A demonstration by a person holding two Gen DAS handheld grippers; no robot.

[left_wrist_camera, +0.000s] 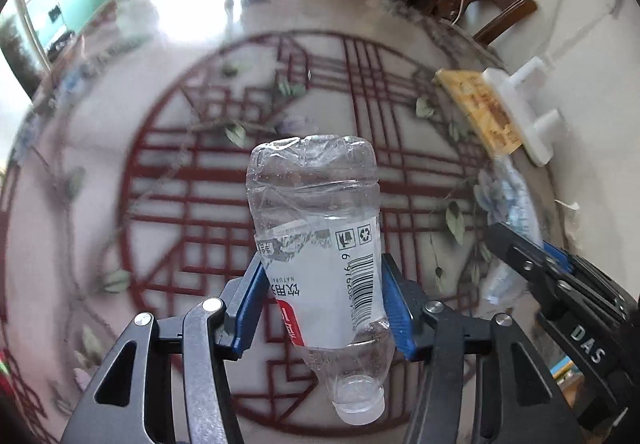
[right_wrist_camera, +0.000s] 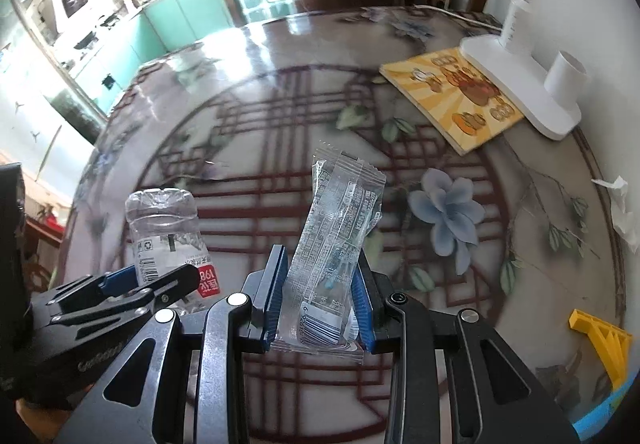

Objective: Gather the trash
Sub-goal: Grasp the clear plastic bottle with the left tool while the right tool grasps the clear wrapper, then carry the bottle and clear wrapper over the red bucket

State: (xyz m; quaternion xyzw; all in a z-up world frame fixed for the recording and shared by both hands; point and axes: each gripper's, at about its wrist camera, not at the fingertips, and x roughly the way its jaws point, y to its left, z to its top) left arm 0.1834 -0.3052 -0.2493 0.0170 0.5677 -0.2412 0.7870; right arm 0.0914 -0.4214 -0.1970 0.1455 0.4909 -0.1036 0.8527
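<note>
Both pieces of trash are already in hand above the round patterned counter (right_wrist_camera: pixel 520 179). The left hand-held gripper (left_wrist_camera: pixel 324 308) has its blue pads pressed against the label of a crumpled clear plastic water bottle (left_wrist_camera: pixel 320 244); the bottle's long axis runs away from the gripper, uncapped neck nearest the camera and dented base at the far end. The right hand-held gripper (right_wrist_camera: pixel 320 308) is nearly pressed together, pinching the near end of a clear empty wrapper (right_wrist_camera: pixel 340 228), which stands up and away between the pads. One more scrap is left on the counter: a crumpled white tissue (right_wrist_camera: pixel 622 207) at the far right edge, nearer the right hand-held gripper, which is full. A yellow picture book (right_wrist_camera: pixel 452 99) and a white stand (right_wrist_camera: pixel 520 83) lie beyond. No bin is visible, so the next move probably means finding one.
</note>
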